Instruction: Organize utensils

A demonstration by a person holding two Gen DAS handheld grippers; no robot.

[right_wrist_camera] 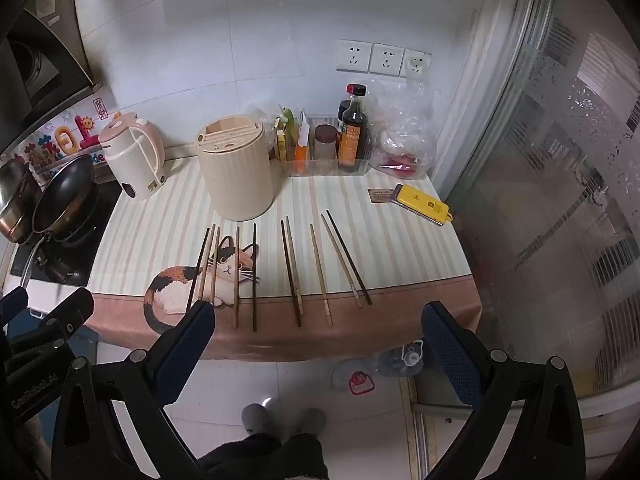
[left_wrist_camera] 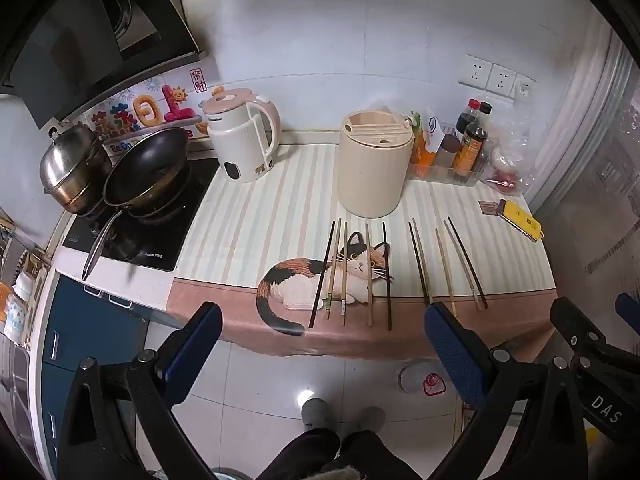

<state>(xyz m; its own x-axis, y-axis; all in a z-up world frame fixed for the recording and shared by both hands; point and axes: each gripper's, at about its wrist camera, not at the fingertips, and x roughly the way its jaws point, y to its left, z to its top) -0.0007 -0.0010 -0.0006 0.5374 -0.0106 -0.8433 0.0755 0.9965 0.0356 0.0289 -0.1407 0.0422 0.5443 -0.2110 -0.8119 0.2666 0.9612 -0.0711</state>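
Ten slim chopsticks [right_wrist_camera: 288,272] on striped mat [right_wrist_camera: 400,248], ribbed cream holder [right_wrist_camera: 236,172], both grippers' fingers [right_wrist_camera: 452,356] apart.

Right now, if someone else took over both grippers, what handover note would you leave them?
Left gripper: open, empty, short of the counter edge.
Right gripper: open, empty, likewise.
Chopsticks: ten, dark and light mixed, lying side by side on the cat mat near its front edge.
Cream holder: upright behind them, slots look empty.
Done: nothing yet.
Left: pick up the chopsticks, probably into the holder.
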